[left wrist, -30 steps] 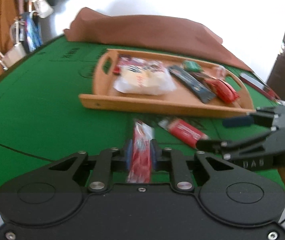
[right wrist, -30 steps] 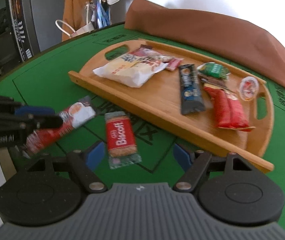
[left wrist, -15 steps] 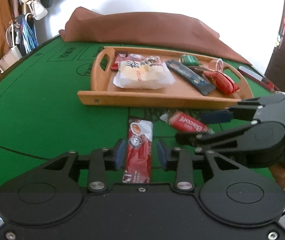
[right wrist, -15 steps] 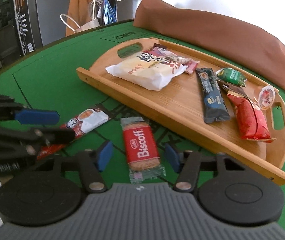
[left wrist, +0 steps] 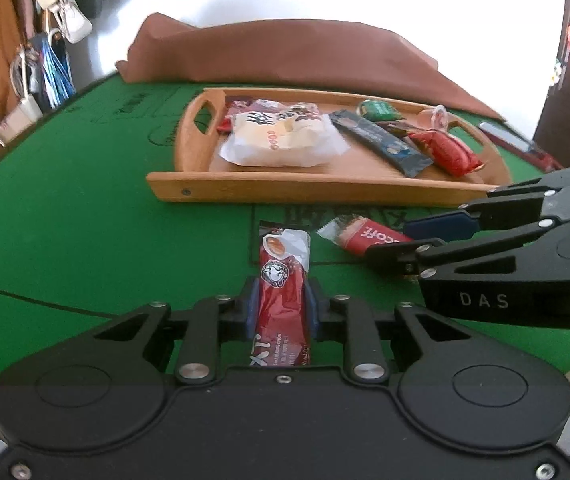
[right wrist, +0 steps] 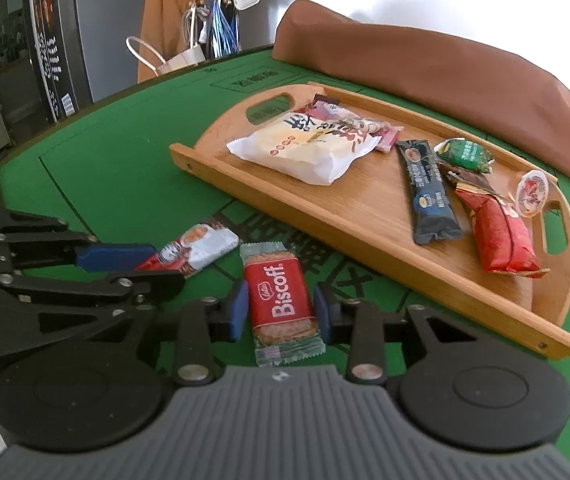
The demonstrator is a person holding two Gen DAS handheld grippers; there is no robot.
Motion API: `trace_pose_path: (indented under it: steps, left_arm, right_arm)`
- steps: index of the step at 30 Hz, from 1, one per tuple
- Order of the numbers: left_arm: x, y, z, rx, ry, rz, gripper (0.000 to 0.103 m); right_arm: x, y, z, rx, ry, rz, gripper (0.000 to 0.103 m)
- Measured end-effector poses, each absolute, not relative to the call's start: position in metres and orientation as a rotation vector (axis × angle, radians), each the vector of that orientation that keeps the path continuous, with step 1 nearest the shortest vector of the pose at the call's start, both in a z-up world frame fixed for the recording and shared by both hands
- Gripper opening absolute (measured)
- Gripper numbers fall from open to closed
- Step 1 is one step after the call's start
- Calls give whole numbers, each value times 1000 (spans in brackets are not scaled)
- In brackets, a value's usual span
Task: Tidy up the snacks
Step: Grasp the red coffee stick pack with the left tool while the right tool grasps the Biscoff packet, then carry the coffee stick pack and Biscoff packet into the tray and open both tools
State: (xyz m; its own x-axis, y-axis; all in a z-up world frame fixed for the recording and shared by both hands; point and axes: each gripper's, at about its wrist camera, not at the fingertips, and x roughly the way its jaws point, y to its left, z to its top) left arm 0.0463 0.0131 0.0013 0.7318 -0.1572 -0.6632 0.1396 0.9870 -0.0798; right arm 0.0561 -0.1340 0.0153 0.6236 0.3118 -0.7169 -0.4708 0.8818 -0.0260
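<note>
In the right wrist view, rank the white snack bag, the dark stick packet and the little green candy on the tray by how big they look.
1. White snack bag, clearly largest.
2. Dark stick packet.
3. Green candy, smallest.

All three lie on the wooden tray at similar distance, so the order seems reliable.

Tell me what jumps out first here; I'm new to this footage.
Each gripper straddles a snack on the green table: the left gripper around a red sachet, the right gripper around a Biscoff biscuit. Behind them sits a wooden tray of snacks.
</note>
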Motion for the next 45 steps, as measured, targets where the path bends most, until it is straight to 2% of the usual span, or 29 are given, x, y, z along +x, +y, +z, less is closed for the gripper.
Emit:
trace_pose_path:
  steps: [15,26,35,45]
  left_arm:
    - [56,16,48,-72,629,-158,22]
    - [118,1,78,-64,594,-171,22]
    - [183,-13,78,-77,630,-180,22]
    - [230,-28,53,-49,695,-173,22]
  right_arm:
    - [41,-173,60,-148,657,384,40]
    - [80,-200,85,-82,604,255,40]
    - [127,-200,84,-91,639,201,40]
    - [179,-197,66,-48,732,159,40]
